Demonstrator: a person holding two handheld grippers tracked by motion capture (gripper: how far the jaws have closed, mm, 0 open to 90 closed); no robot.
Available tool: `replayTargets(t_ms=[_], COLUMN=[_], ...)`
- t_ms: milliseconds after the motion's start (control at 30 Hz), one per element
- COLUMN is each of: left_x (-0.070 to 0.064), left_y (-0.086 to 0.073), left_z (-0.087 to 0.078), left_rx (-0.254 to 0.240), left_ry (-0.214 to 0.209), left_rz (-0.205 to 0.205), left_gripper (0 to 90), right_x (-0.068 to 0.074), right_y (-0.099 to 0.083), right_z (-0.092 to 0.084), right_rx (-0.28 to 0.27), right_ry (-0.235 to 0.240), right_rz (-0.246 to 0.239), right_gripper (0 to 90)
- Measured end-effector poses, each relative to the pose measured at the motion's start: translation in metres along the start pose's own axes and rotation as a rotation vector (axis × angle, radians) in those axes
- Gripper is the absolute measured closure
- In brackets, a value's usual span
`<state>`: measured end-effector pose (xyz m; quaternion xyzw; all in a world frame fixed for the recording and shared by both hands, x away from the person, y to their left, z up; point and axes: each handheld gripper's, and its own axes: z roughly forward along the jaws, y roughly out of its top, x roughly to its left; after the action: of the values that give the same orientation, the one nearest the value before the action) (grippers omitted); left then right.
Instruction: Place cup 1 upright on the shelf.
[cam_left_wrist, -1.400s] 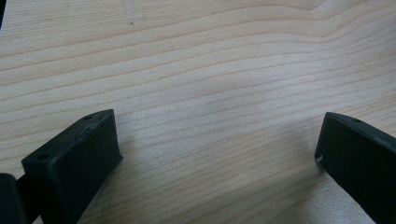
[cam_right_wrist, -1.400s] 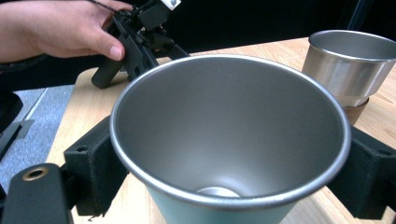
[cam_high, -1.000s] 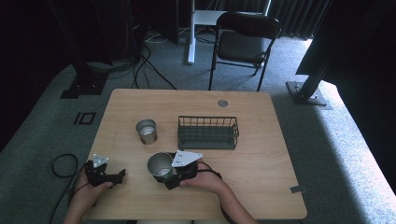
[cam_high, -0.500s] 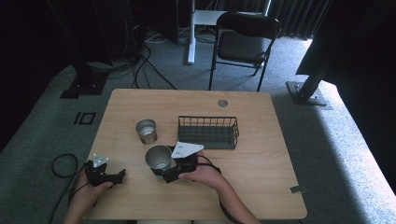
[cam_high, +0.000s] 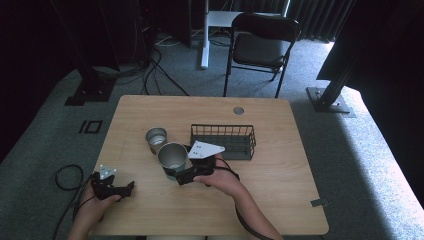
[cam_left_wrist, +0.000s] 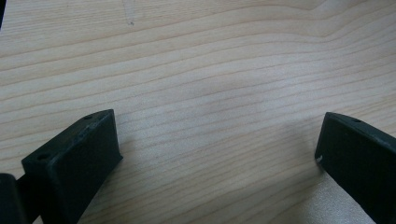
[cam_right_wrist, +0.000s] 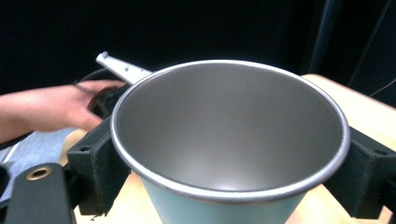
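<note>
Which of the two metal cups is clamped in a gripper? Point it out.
The larger cup, nearer the person, is clamped by the right gripper. The smaller cup stands free on the table just behind it.

Grey carpet floor (cam_high: 360, 150), black folding chair (cam_high: 260, 47), dark curtains (cam_high: 320, 15), wooden table (cam_high: 280, 200)

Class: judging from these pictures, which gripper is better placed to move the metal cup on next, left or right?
Right. The right gripper already has its jaws closed on the metal cup. The left gripper rests open over bare table near the front left, well away from the cup.
</note>
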<state>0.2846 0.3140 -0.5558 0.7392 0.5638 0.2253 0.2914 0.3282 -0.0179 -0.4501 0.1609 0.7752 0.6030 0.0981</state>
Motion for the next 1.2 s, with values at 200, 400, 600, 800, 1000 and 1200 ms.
replayTargets(t_ms=[200,400,600,800,1000,1200], left_x=[0.000,0.000,0.000,0.000,0.000,0.000], left_y=[0.000,0.000,0.000,0.000,0.000,0.000], left_z=[0.000,0.000,0.000,0.000,0.000,0.000], left_rx=[0.000,0.000,0.000,0.000,0.000,-0.001], left_ry=[0.000,0.000,0.000,0.000,0.000,0.000], left_rz=[0.000,0.000,0.000,0.000,0.000,0.000], left_gripper=[0.4,0.4,0.4,0.4,0.4,0.4], right_x=[-0.009,-0.018,-0.026,-0.038,-0.052,-0.067], right_y=[0.019,0.030,0.037,0.042,0.045,0.040], right_z=[-0.011,-0.019,-0.027,-0.036,-0.048,-0.060], right_rx=[-0.039,-0.054,-0.071,-0.078,-0.088,-0.088], right_ry=[-0.068,-0.127,-0.202,-0.300,-0.386,-0.491], right_rz=[-0.008,0.006,0.026,0.021,0.041,0.051], right_gripper=[12.2,12.2,12.2,12.2,12.2,12.2])
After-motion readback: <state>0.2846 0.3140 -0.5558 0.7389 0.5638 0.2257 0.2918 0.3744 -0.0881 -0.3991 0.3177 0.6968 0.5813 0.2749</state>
